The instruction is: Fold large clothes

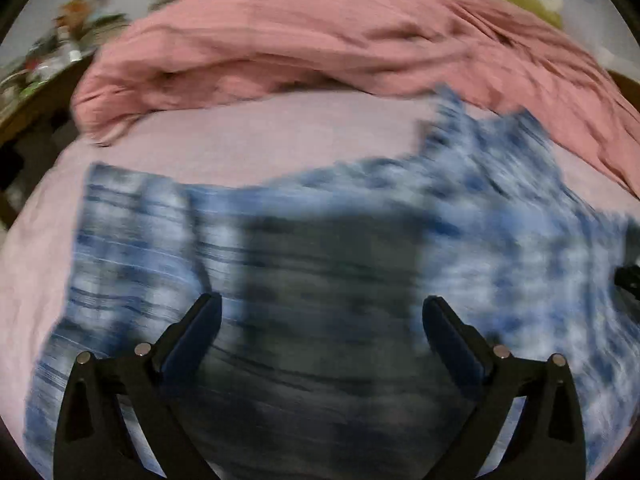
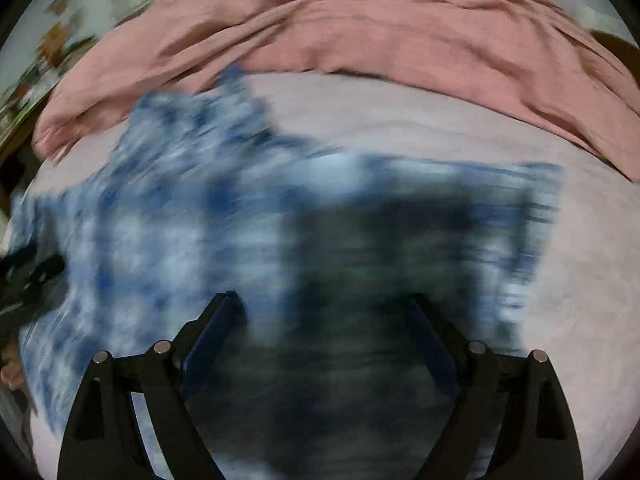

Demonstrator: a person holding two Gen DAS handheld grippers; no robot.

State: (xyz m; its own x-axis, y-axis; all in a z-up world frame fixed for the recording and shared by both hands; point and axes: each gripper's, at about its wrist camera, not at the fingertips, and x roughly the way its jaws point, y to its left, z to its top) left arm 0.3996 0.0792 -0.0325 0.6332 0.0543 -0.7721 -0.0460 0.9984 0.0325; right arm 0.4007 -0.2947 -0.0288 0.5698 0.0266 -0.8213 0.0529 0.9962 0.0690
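**Hovering over the tie-dye shirt, both grippers wide open**

Looking down from both wrist cams, so here's the layout, all relative to the blue-and-white garment [image 1: 360,240], which is the thing to fold. It's spread mostly flat on a pale pink sheet [image 1: 248,136], and everything is pretty smeared by motion blur, so fine detail on the fabric is a no-go. I can't tell front from back or where the seams run.

Left gripper [image 1: 322,308] sits right above the garment, jaws spread wide with nothing between them. Only the patterned cloth and a dark shadow show in the gap. Right gripper [image 2: 326,306] is the same story: above the garment, jaws spread wide, holding nothing. Whether either one's fingertips actually touch the cloth, I can't tell.

Beyond the garment's far edge there's a bunched-up dusty-pink blanket [image 2: 360,32] lying across the sheet, and one pointy bit of the garment reaches up just beside it. In the right cam the left gripper peeks in at the garment's left edge; in the left cam a dark bit of the right one shows at the garment's right edge.

Past the blanket, off to the left, there's blurry clutter [image 1: 60,52] I can't make out.
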